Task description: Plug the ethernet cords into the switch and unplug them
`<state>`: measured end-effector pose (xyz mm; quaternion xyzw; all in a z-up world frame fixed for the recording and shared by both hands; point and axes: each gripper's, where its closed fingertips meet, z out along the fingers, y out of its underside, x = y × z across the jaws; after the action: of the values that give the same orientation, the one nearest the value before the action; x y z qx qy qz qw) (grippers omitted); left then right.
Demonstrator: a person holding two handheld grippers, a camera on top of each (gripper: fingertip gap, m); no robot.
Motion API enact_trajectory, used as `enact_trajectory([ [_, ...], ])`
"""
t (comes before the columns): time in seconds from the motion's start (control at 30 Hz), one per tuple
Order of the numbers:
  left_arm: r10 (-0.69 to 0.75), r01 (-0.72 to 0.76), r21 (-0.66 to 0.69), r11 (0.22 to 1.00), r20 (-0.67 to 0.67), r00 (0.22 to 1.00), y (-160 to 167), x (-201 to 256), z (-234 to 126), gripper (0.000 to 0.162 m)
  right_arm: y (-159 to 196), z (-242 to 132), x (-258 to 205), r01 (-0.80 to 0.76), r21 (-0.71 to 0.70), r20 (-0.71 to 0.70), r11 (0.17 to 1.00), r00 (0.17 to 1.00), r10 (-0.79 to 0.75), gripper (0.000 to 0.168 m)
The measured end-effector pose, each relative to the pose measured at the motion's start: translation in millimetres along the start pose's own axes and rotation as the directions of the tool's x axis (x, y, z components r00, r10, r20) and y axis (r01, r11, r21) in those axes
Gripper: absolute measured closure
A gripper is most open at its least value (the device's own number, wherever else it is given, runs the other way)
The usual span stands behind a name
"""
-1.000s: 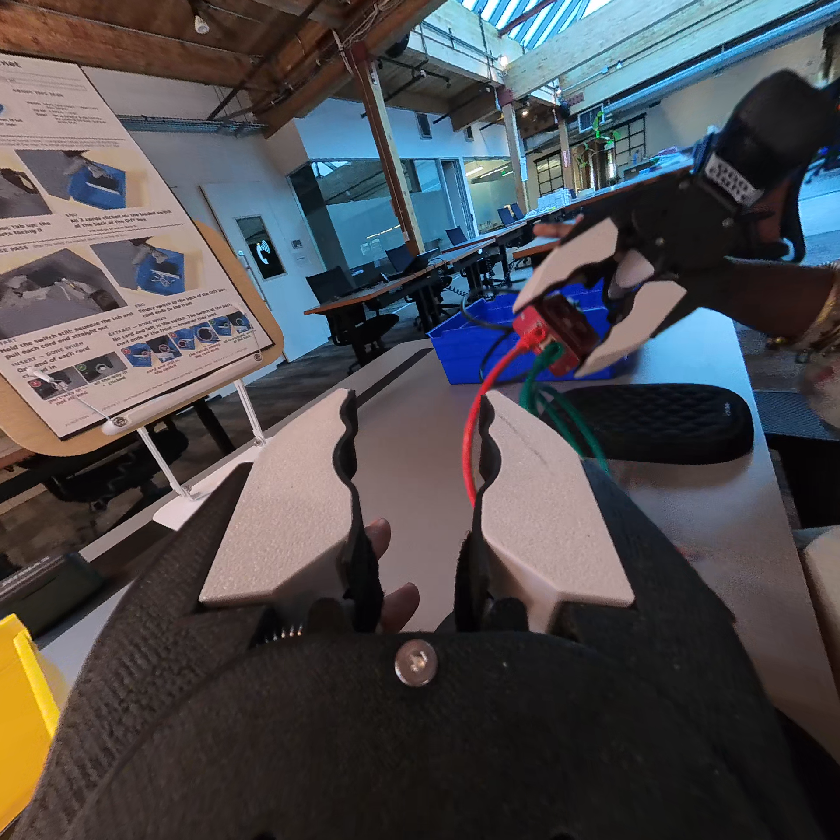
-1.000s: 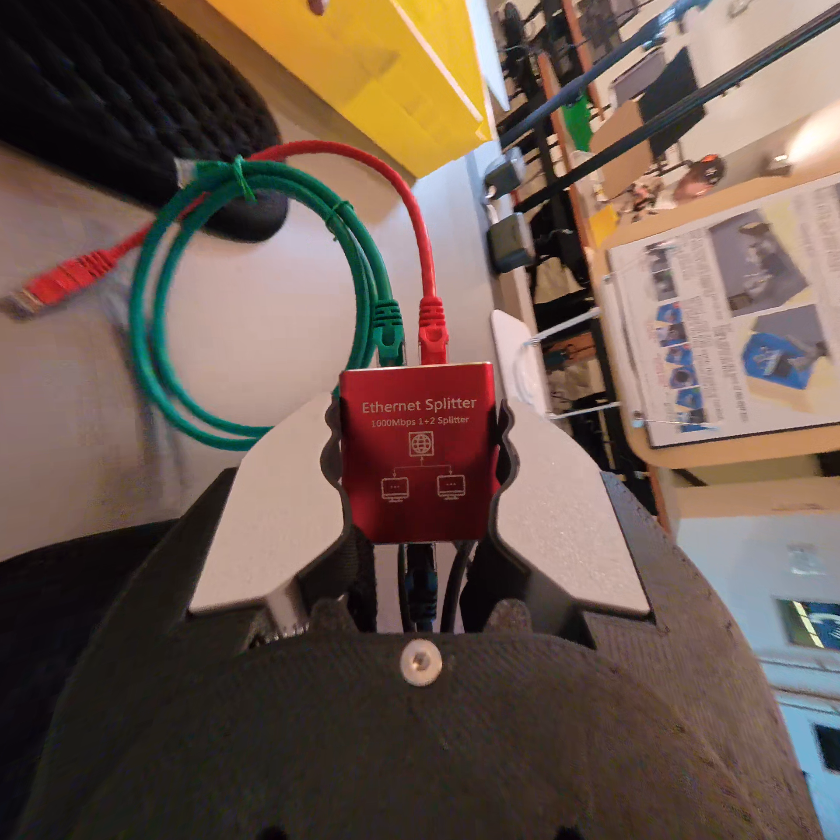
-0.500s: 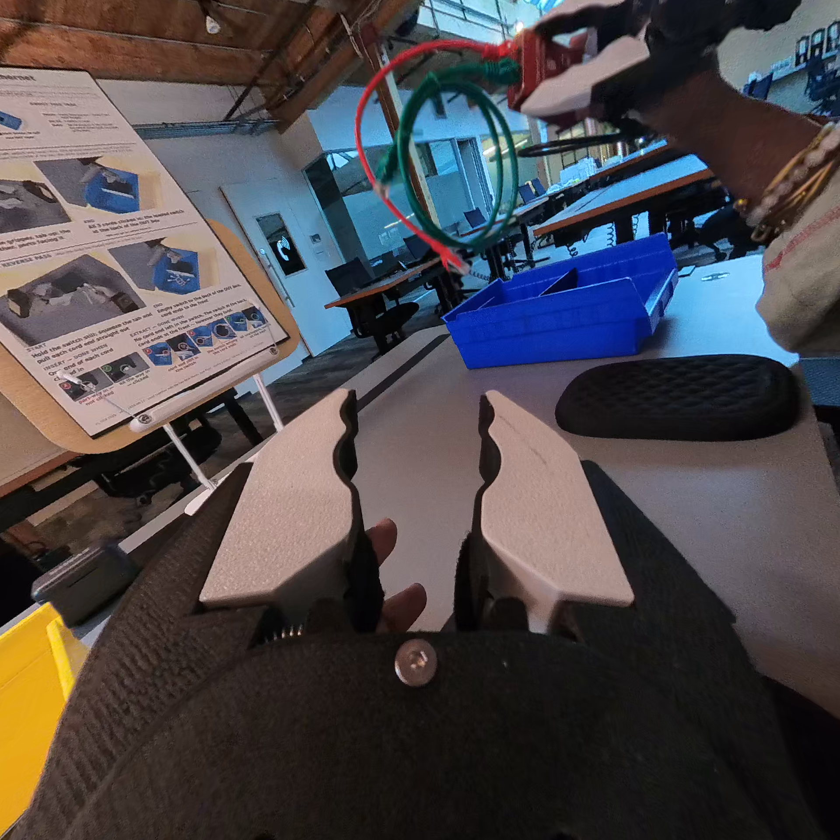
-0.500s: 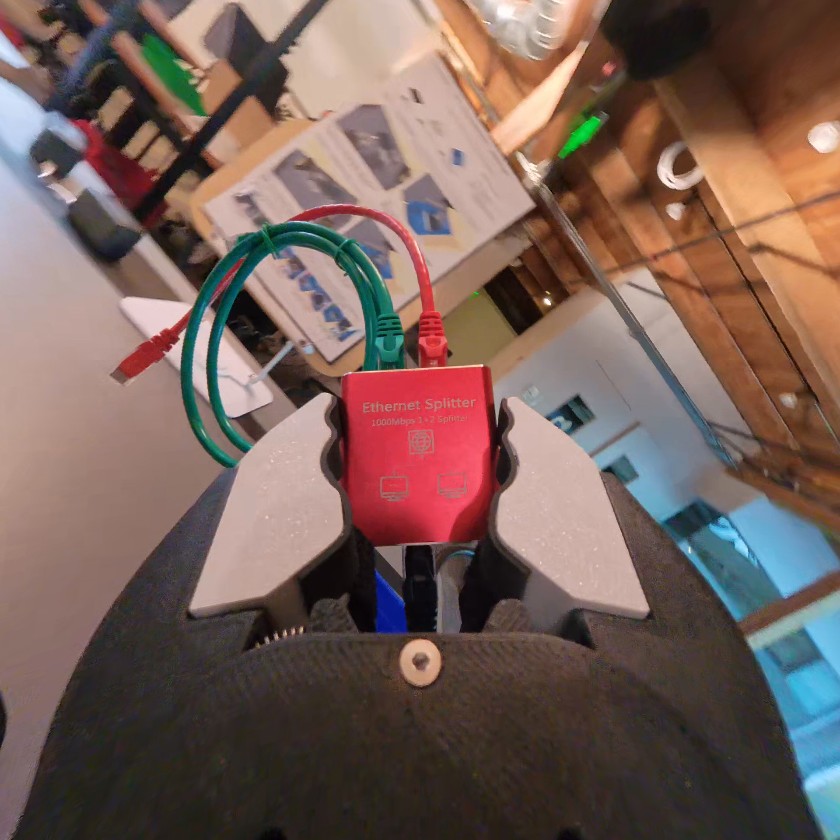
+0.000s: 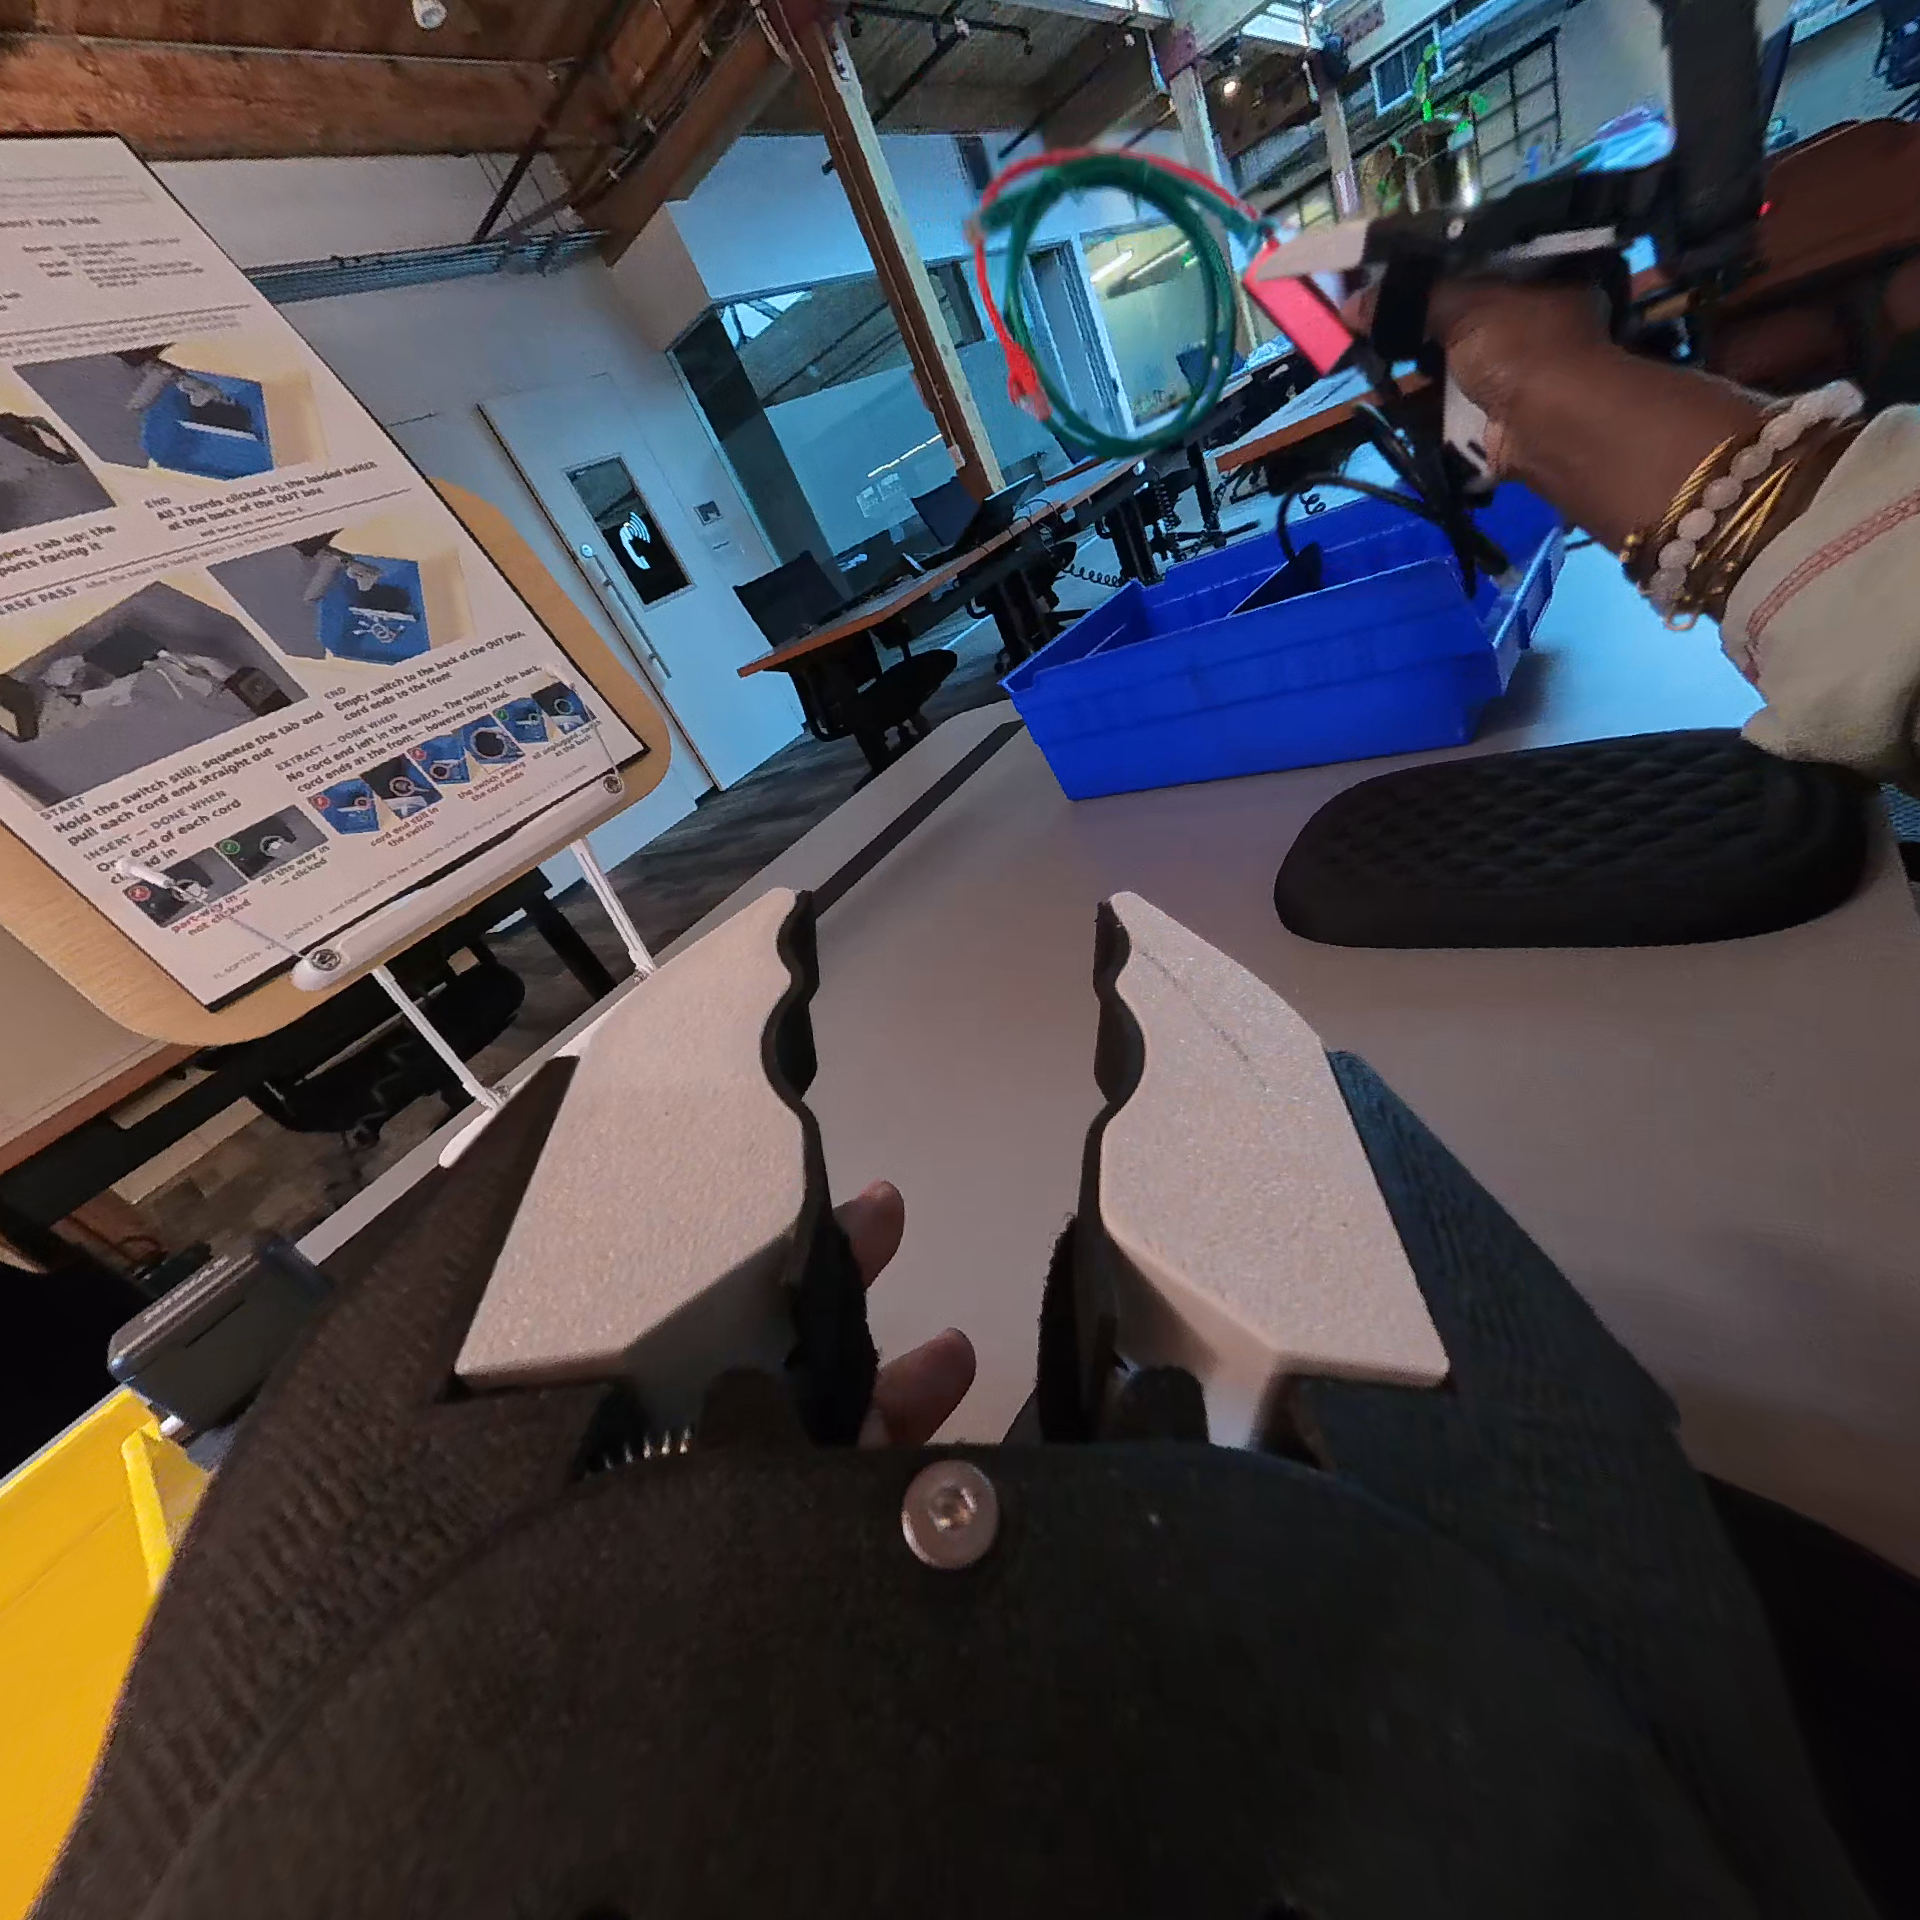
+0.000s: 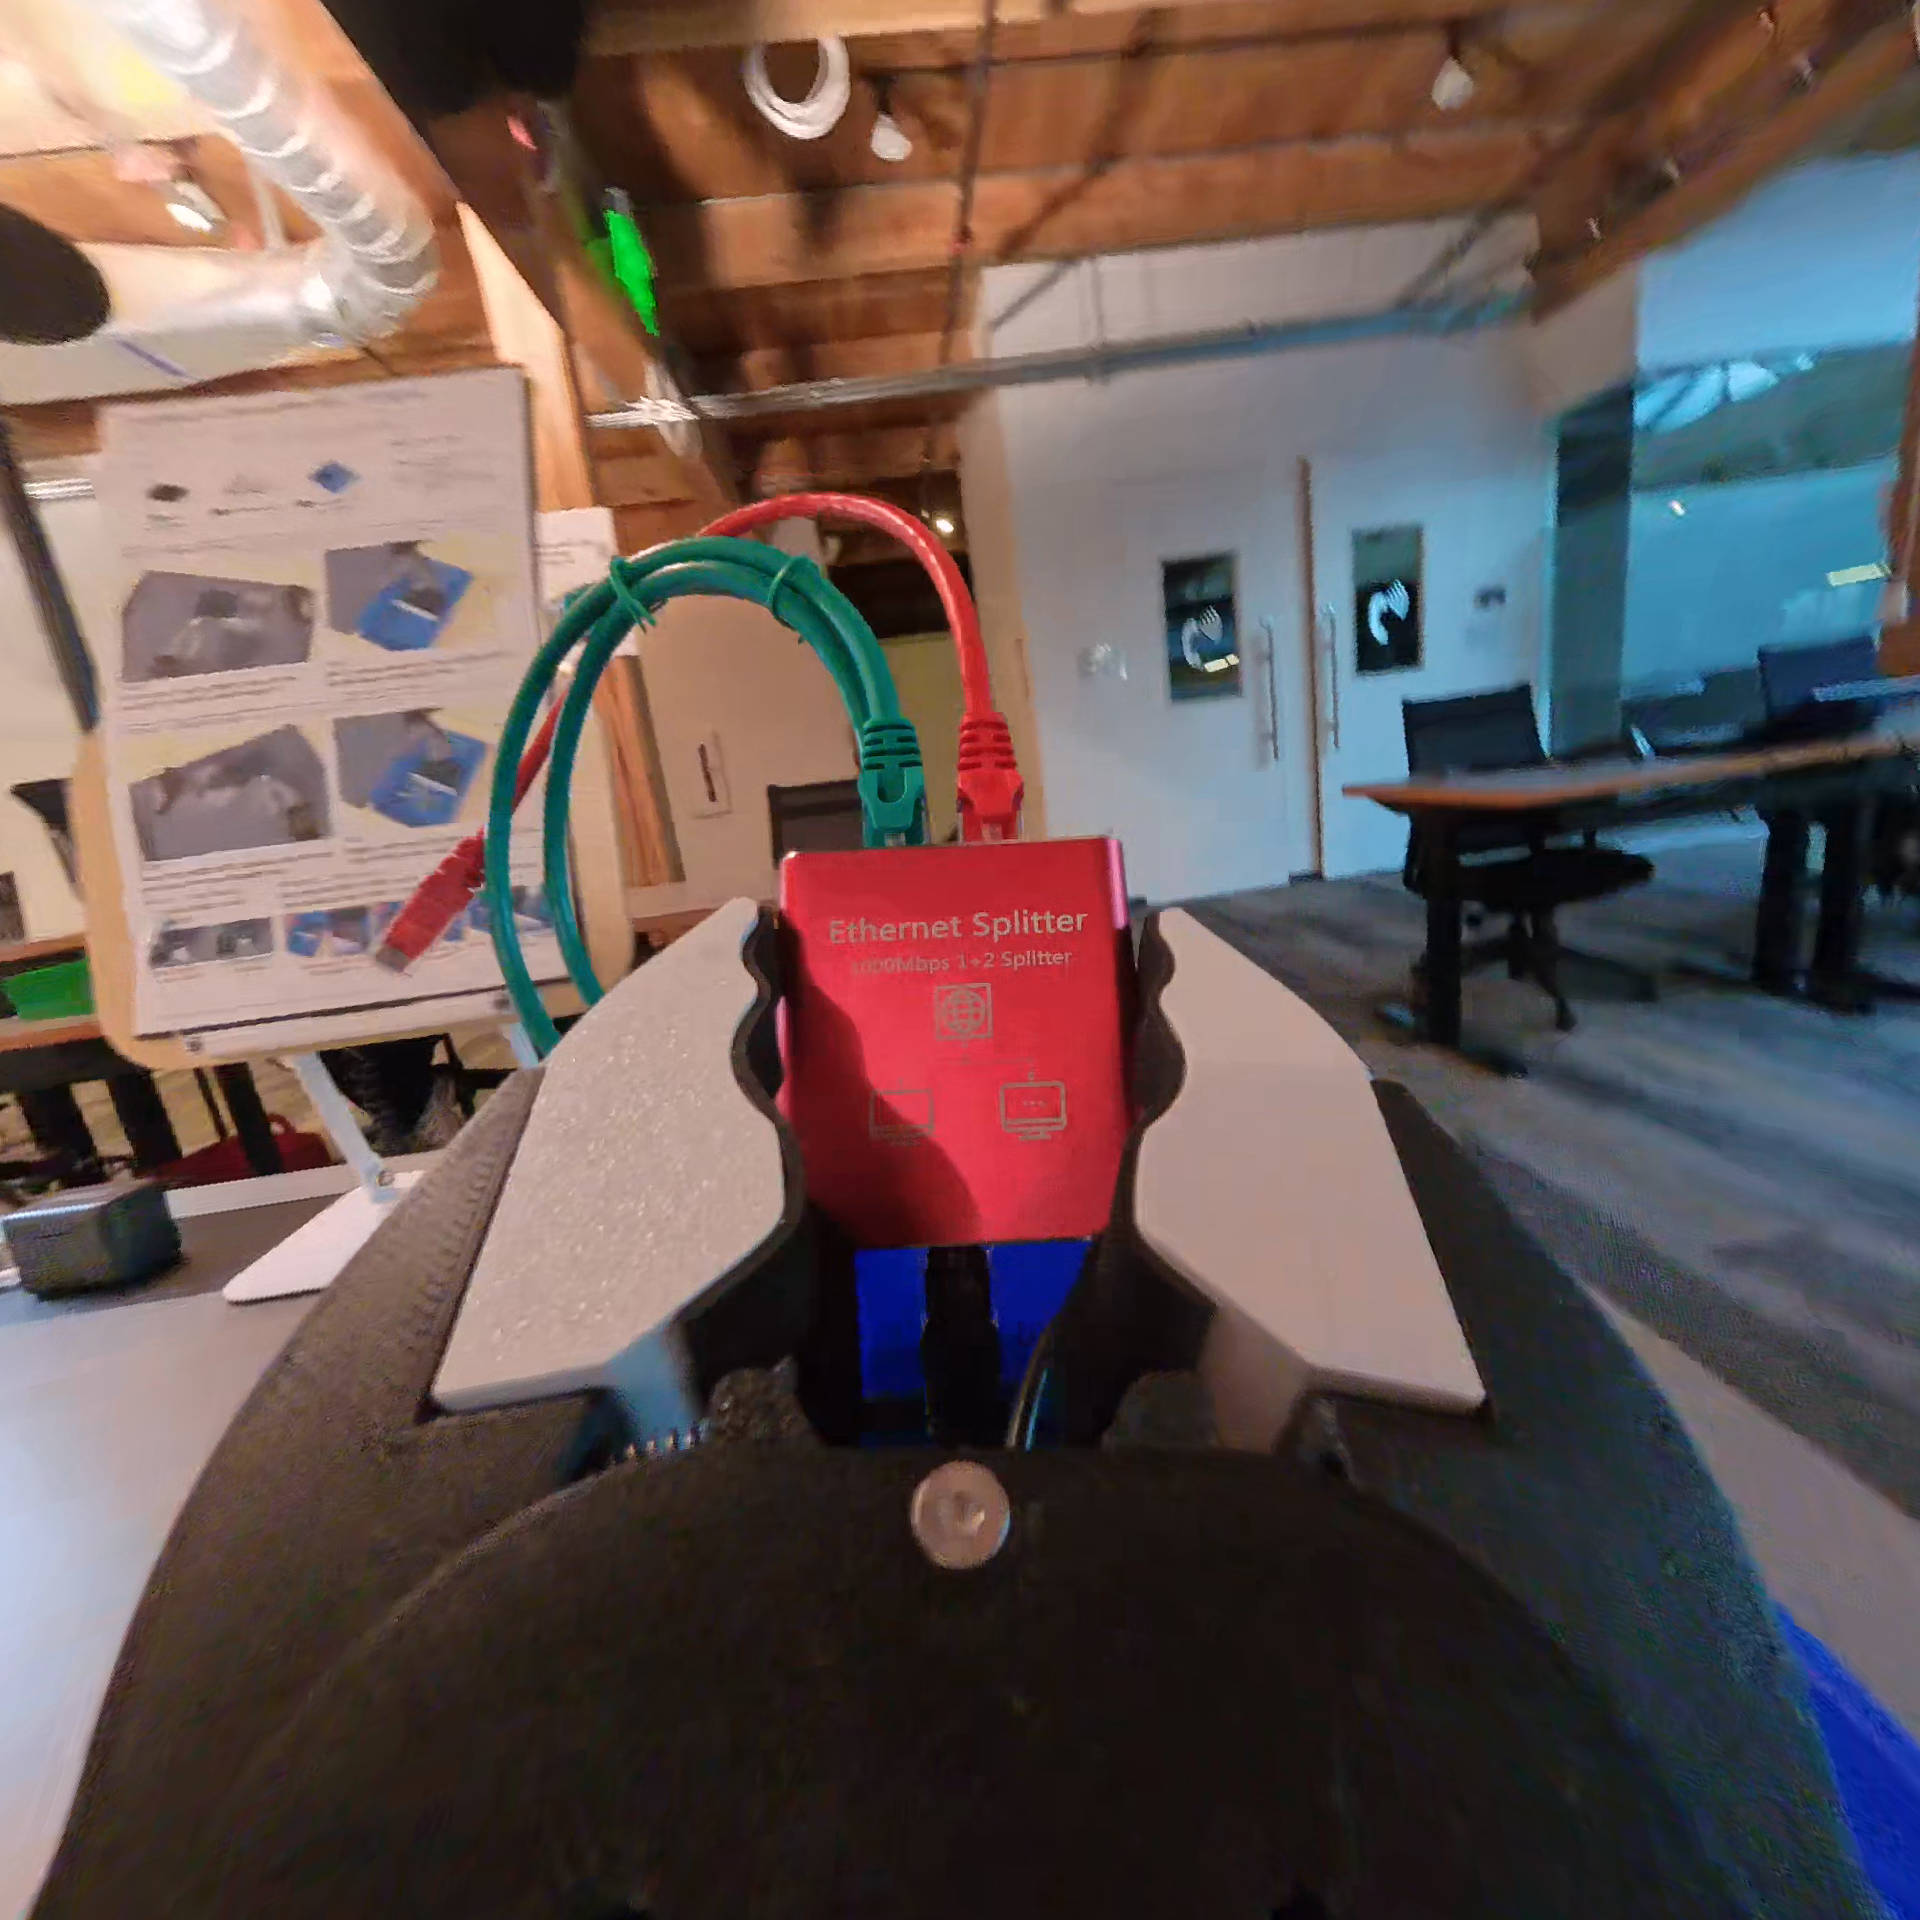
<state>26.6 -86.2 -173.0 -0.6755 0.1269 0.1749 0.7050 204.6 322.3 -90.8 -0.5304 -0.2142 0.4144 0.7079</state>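
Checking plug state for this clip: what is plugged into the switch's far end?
A green cord and a red cord sit side by side in the switch. The ports are hidden, so full seating cannot be confirmed.

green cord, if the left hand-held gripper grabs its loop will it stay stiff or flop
Probably springy, not limp: the green cord holds an arched loop above the switch. Ties seem to bundle its coils, so they'd likely move together. Its plugged end would probably tug the switch.

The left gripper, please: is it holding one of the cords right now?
No, the left gripper is open with only bare table between its fingers.
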Motion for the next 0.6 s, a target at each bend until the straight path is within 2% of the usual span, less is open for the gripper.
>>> enact_trajectory([
  [0.1,0.009,-0.009,-0.004,1.000,0.000,1.000,1.0,1.1,1.2,0.111,26.2,1.2,18.0,-0.044,-0.071,-0.061,0.997,0.997,0.039,0.102],
  [0.27,-0.003,0.003,0.013,1.000,-0.002,1.000,-3.0,1.9,0.9,0.111,61.7,12.2,27.4,-0.031,-0.257,-0.101,0.966,0.995,0.005,0.102],
  [0.47,0.011,-0.011,0.001,1.000,0.007,1.000,-2.1,0.0,-1.5,0.111,95.7,13.8,39.4,-0.004,-0.444,-0.182,0.896,0.980,-0.085,0.101],
  [0.6,0.014,-0.014,0.002,1.000,0.009,1.000,-1.4,0.0,-2.1,0.111,118.8,11.4,42.3,-0.045,-0.572,-0.195,0.819,0.977,-0.082,0.101],
])
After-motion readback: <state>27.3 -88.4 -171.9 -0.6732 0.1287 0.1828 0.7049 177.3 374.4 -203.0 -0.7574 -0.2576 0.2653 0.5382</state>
